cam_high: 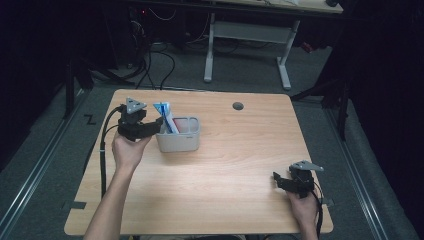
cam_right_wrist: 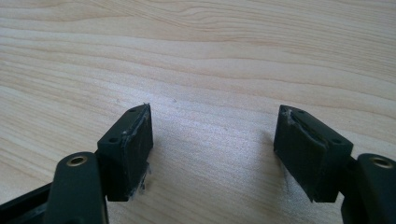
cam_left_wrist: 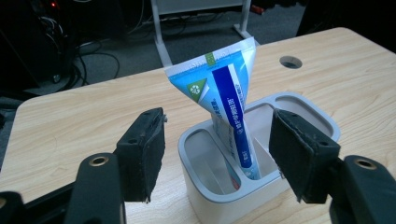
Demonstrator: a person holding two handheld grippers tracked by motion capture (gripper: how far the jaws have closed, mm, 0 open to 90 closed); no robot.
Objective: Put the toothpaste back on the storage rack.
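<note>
A grey compartmented holder (cam_high: 186, 144) stands on the wooden table (cam_high: 235, 165), left of the middle. A blue and white toothpaste tube (cam_high: 166, 116) stands tilted in one compartment, its flat crimped end up. In the left gripper view the tube (cam_left_wrist: 224, 88) rises from the holder (cam_left_wrist: 233, 205) just beyond my jaws. My left gripper (cam_high: 159, 123) (cam_left_wrist: 217, 140) is open at the holder's left side, and its pads are not touching the tube. My right gripper (cam_high: 278, 179) (cam_right_wrist: 212, 135) is open, low over bare wood near the table's front right corner.
A round cable hole (cam_high: 238, 106) (cam_left_wrist: 290, 61) sits near the table's far edge. Beyond the table, a white-legged desk (cam_high: 285, 60) and loose cables (cam_high: 150, 65) are on the grey floor. Bare tabletop stretches between the holder and the right gripper.
</note>
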